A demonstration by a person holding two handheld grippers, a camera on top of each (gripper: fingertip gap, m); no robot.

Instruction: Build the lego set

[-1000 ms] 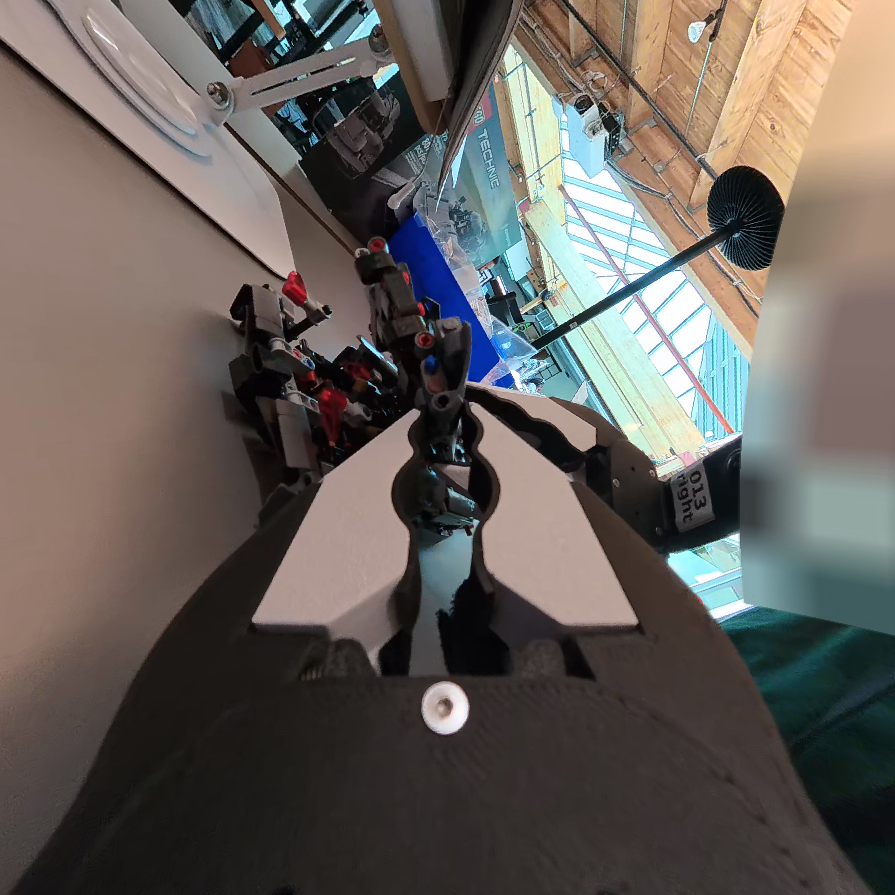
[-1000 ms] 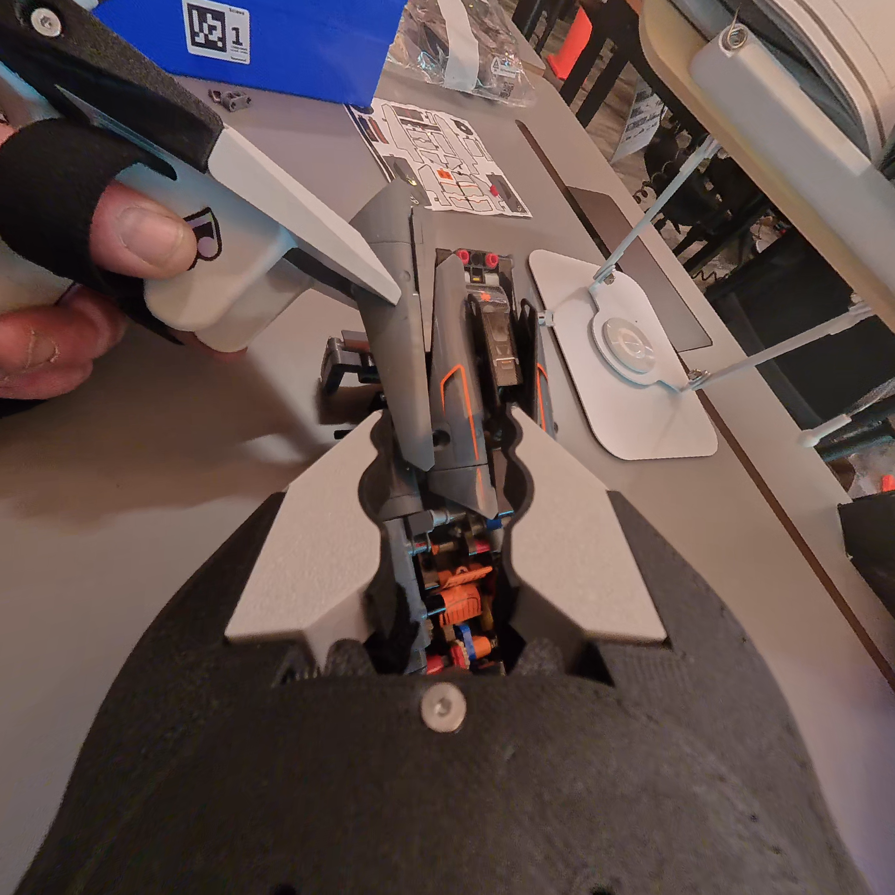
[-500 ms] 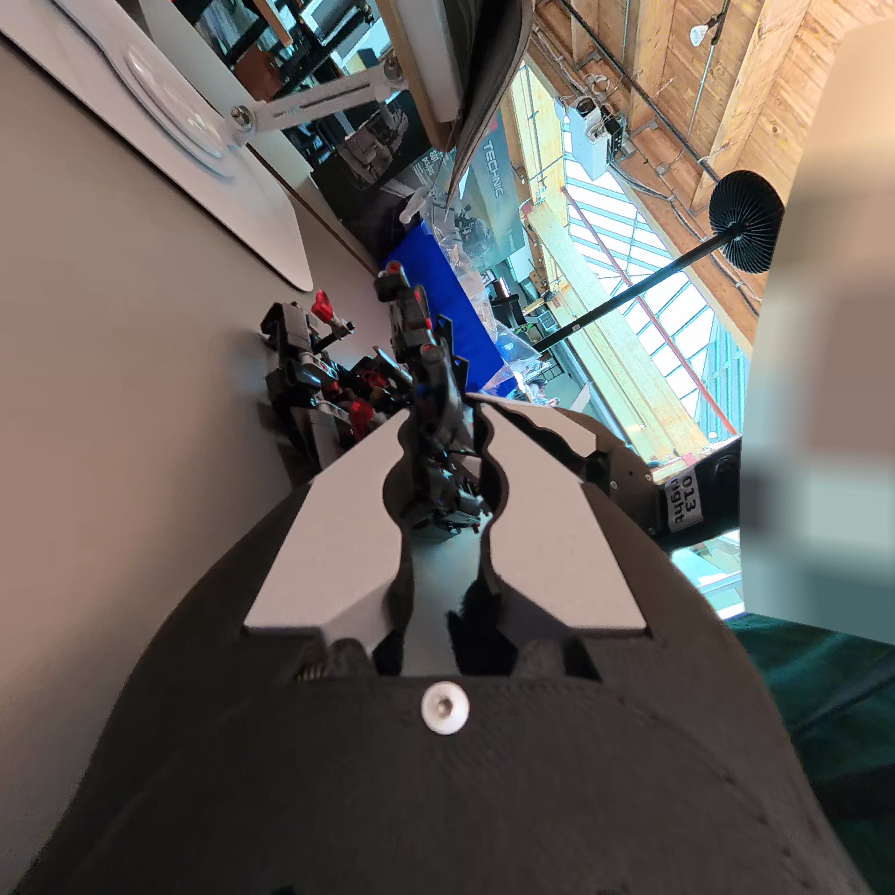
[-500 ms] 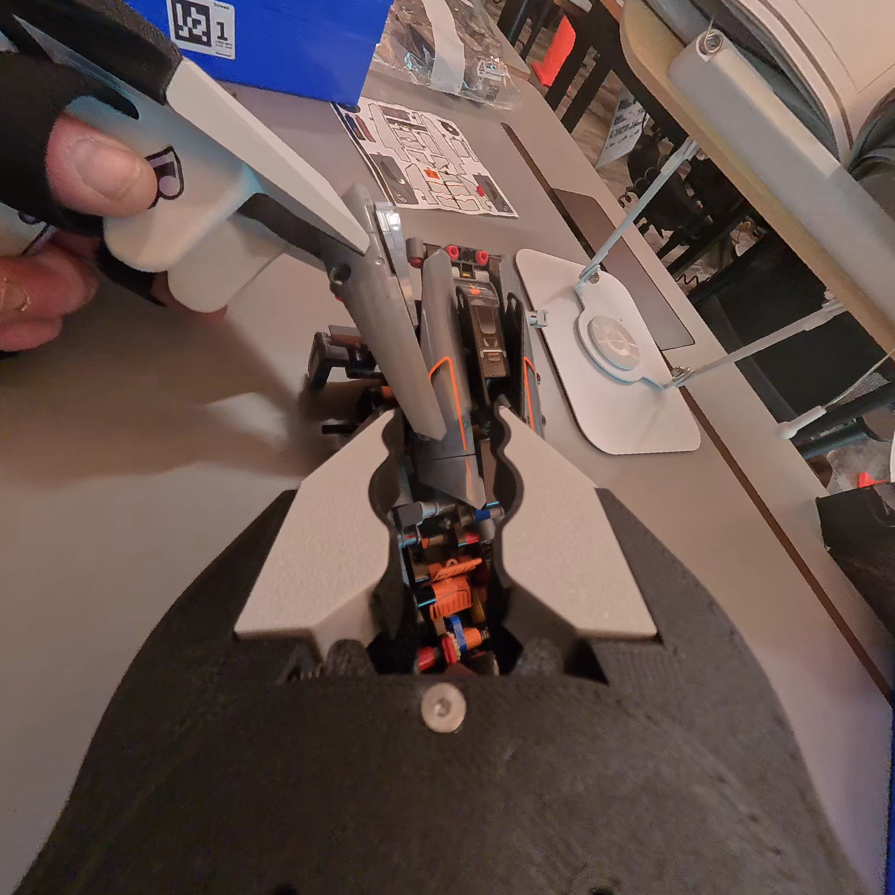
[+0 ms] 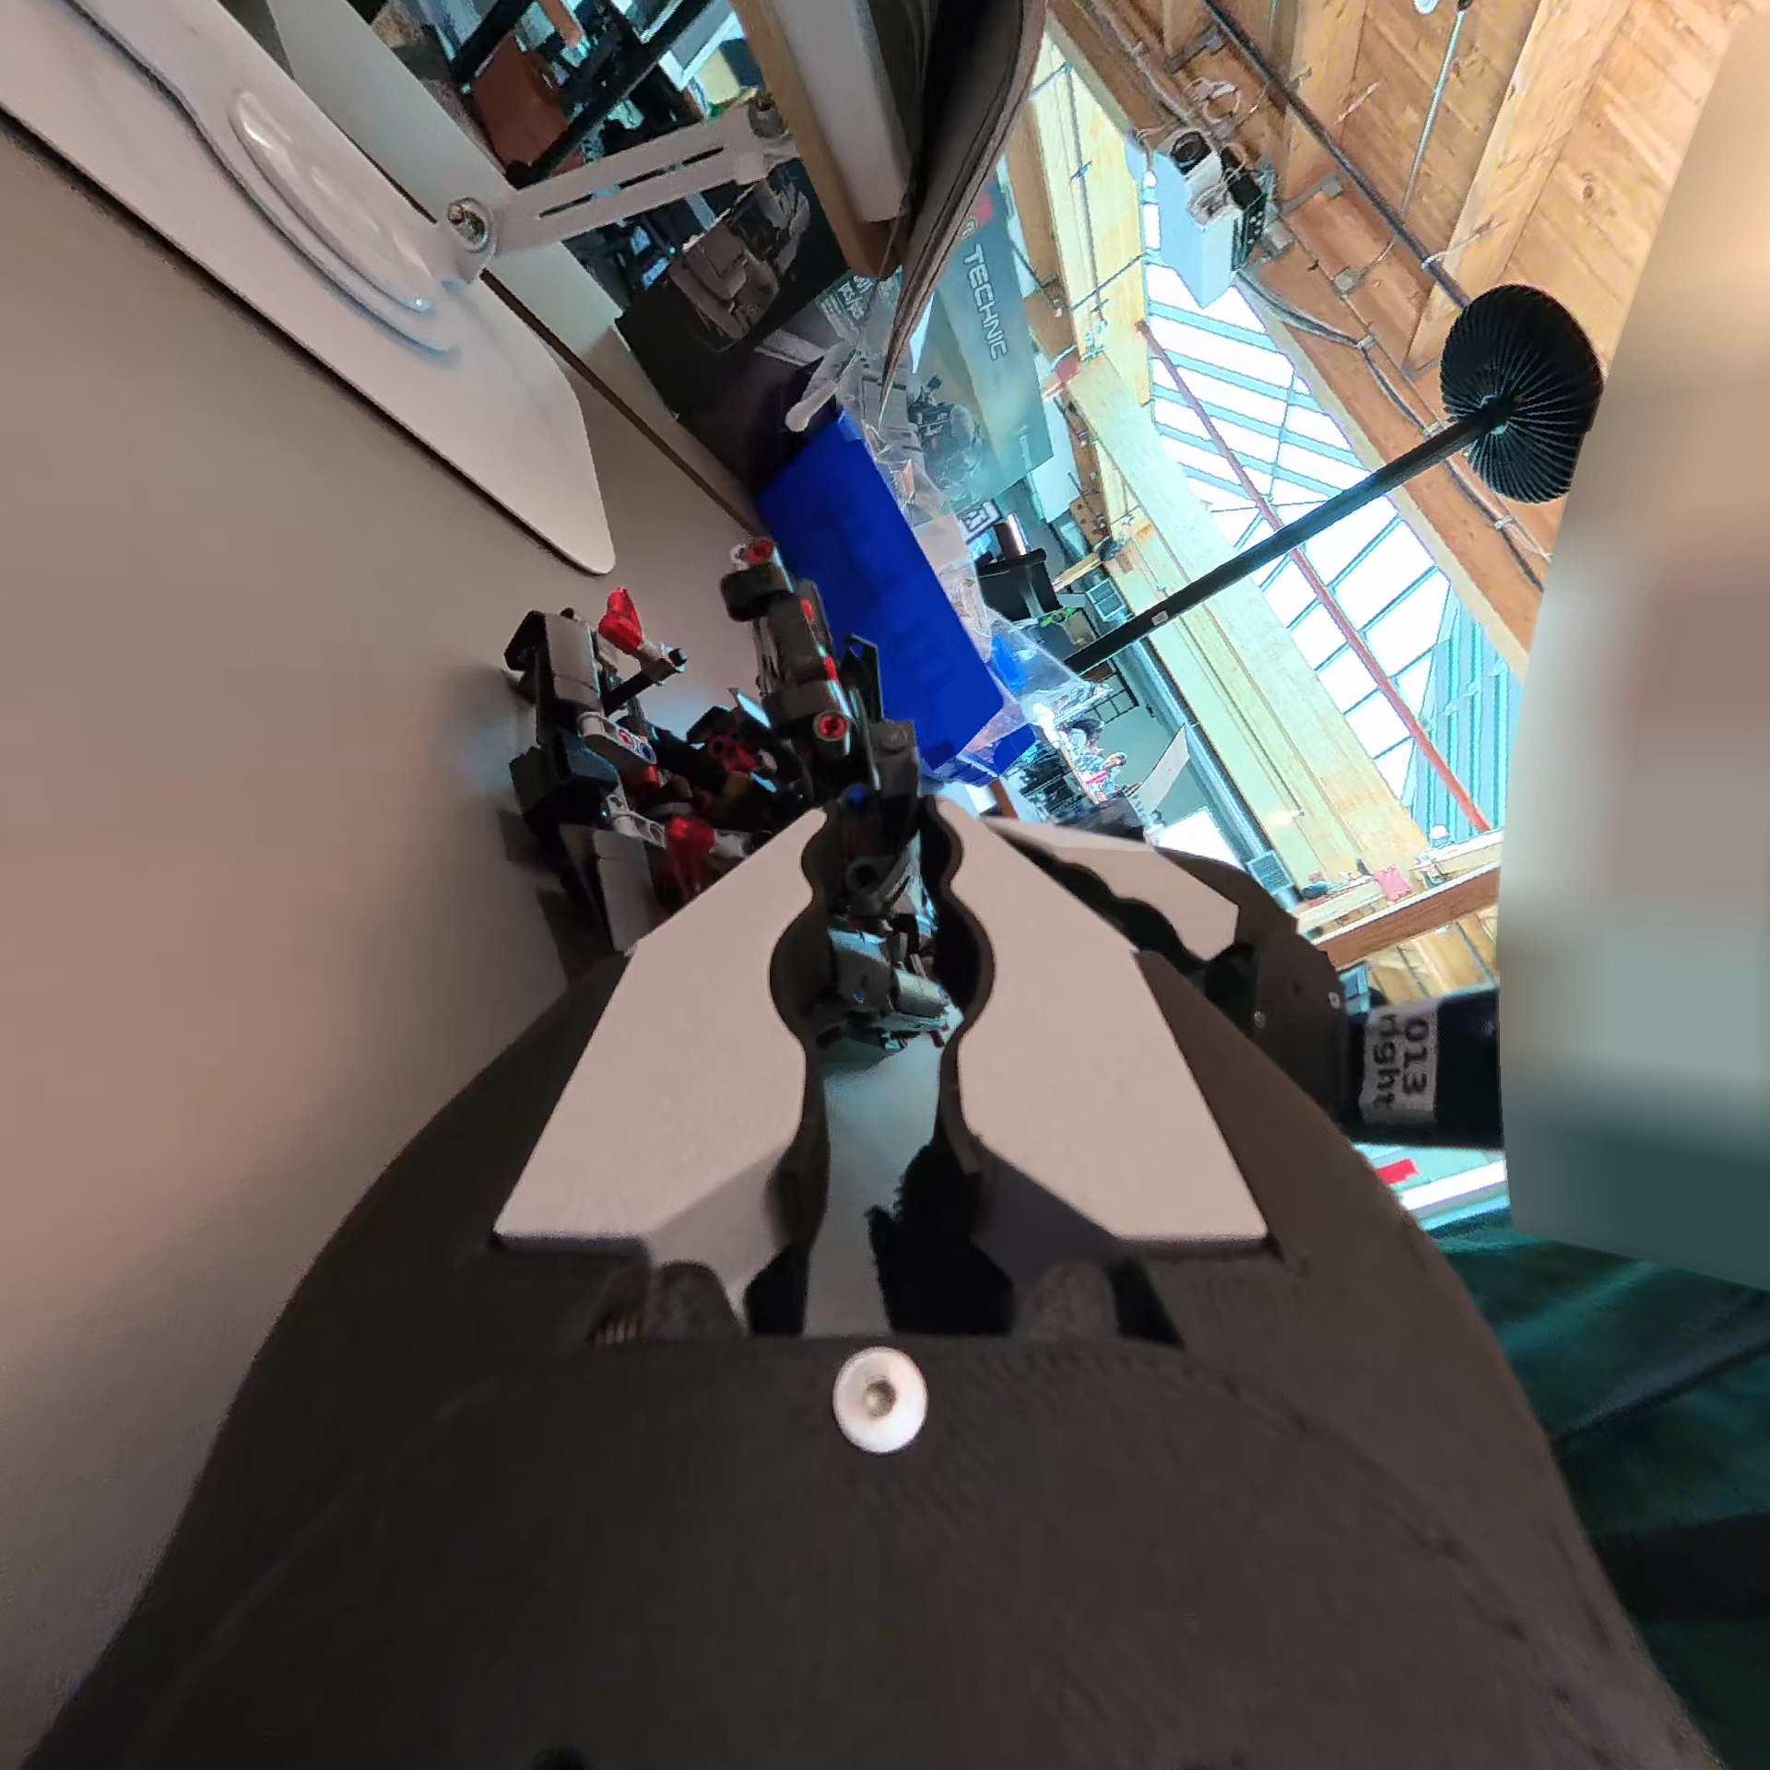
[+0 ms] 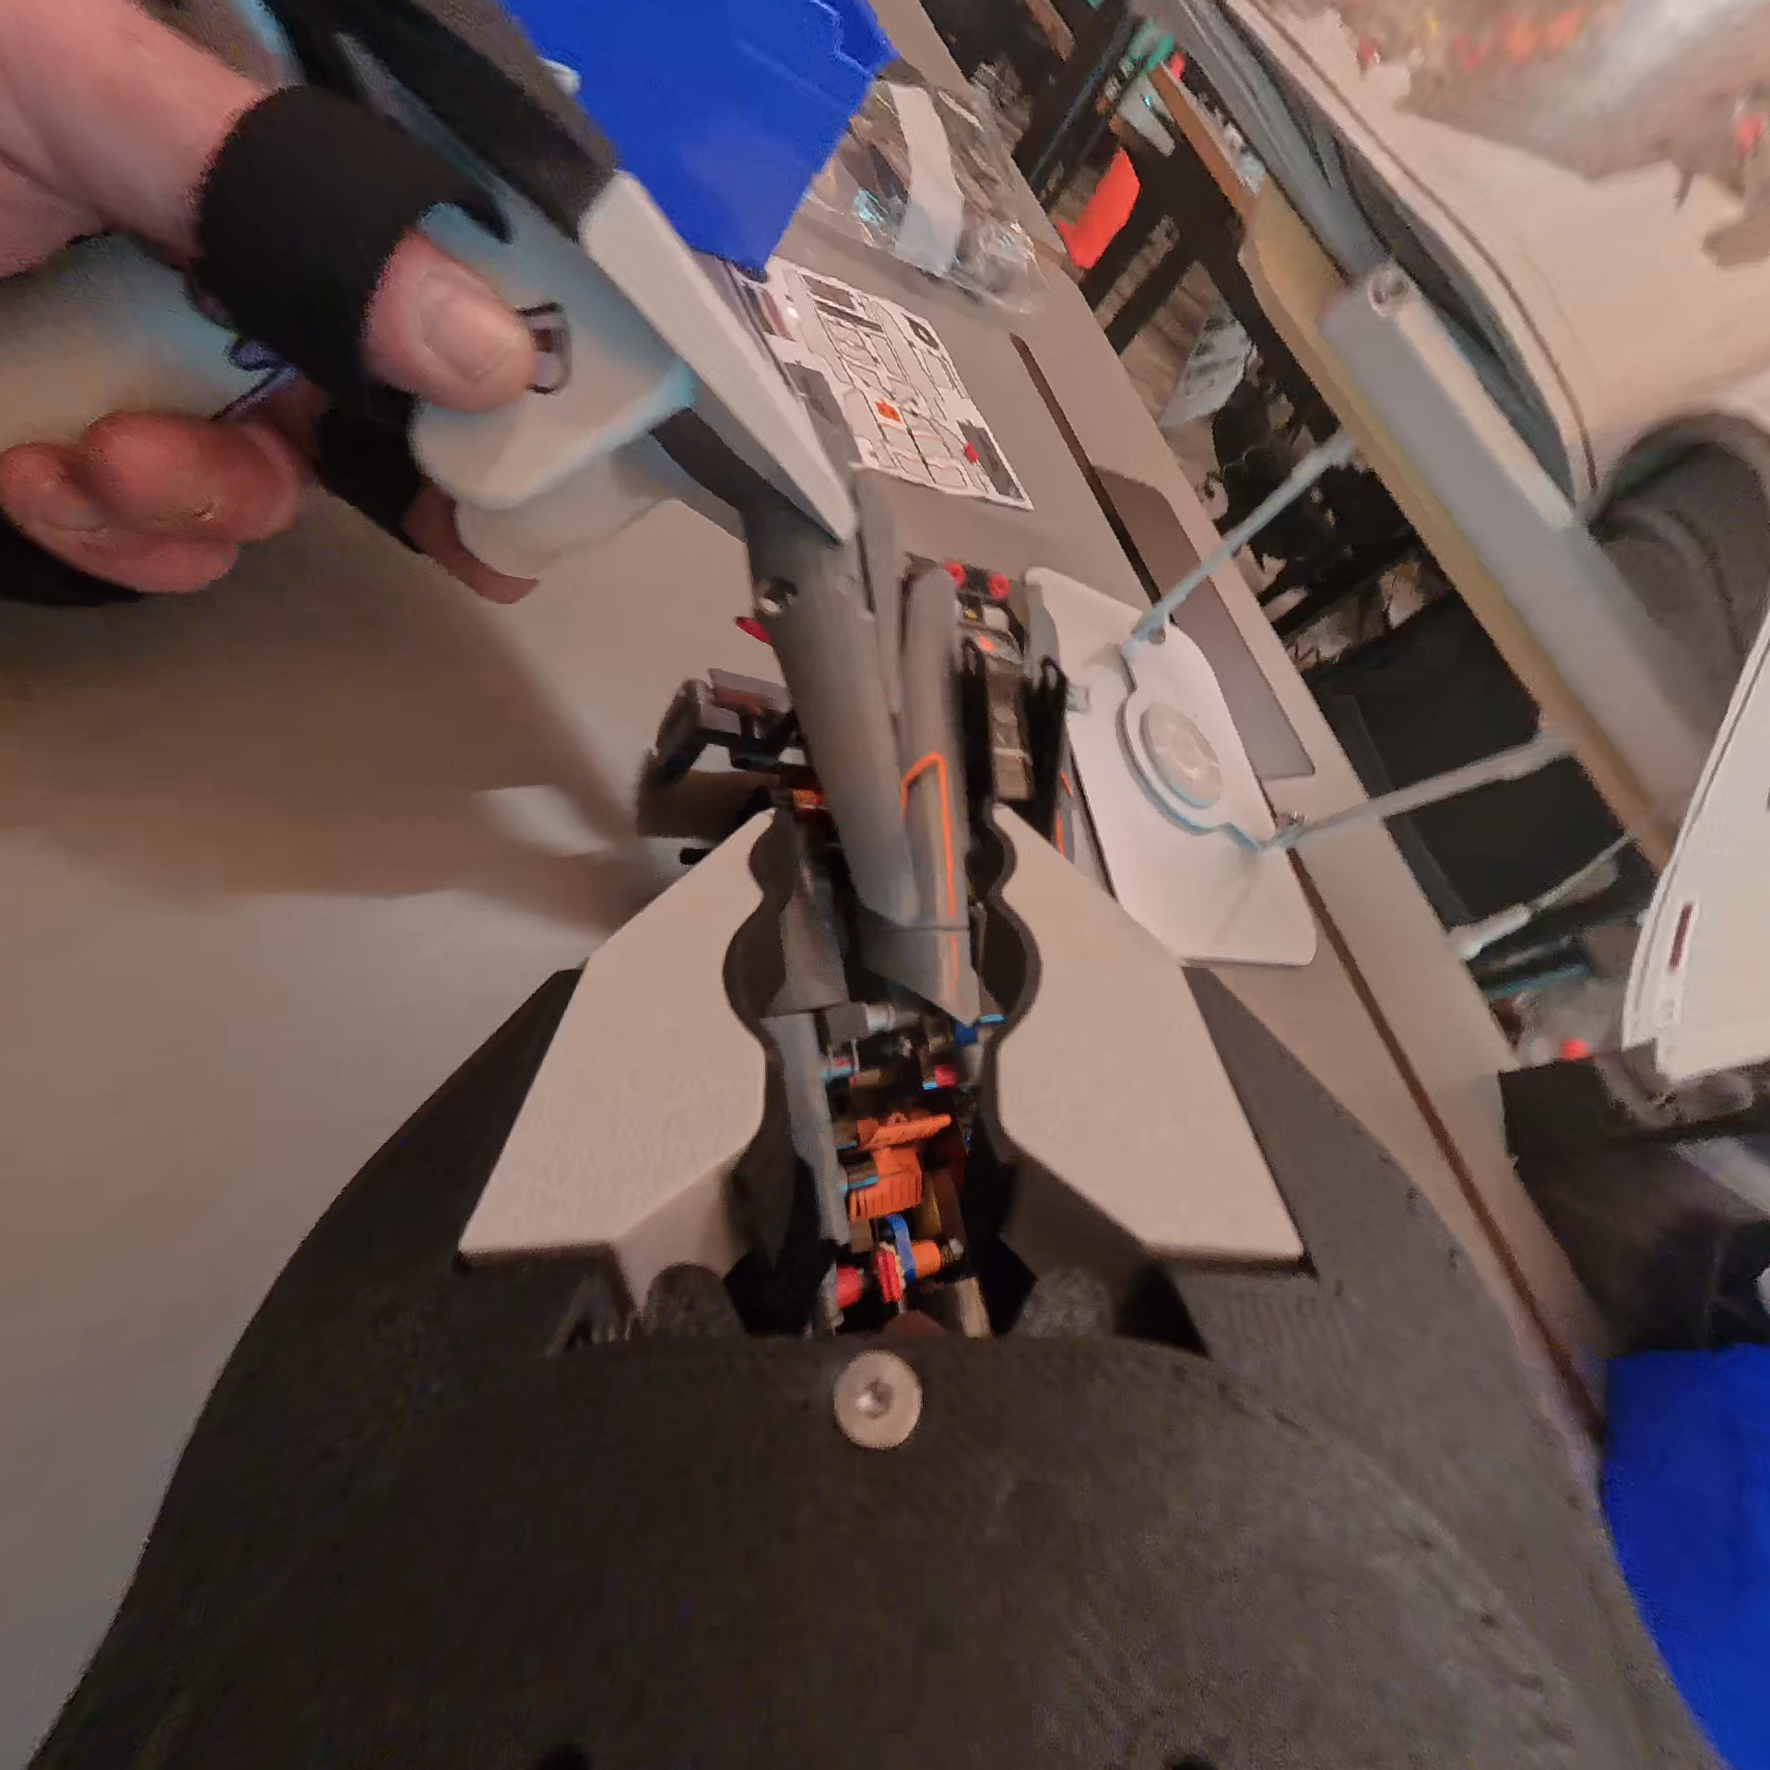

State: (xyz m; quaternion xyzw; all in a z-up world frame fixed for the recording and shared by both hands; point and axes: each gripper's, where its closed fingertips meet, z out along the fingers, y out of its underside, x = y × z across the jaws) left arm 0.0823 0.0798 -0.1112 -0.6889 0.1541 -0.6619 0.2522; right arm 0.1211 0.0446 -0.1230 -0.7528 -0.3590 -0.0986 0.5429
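Worktop (image 6: 239,910) is grey and carries everything. Beside the lego car (image 6: 919,862), on its far right, lies a flat white pad (image 6: 1197,862). Behind the car sits a blue box (image 6: 709,115), and a sheet of stickers (image 6: 891,383) lies near that box. The car rests on the worktop. The right gripper (image 6: 881,872) has its fingers narrow, closed on the car's back end. The left gripper (image 5: 876,833) has its fingers narrow too, pinching a grey panel (image 6: 833,728) leaning on the car's left side.
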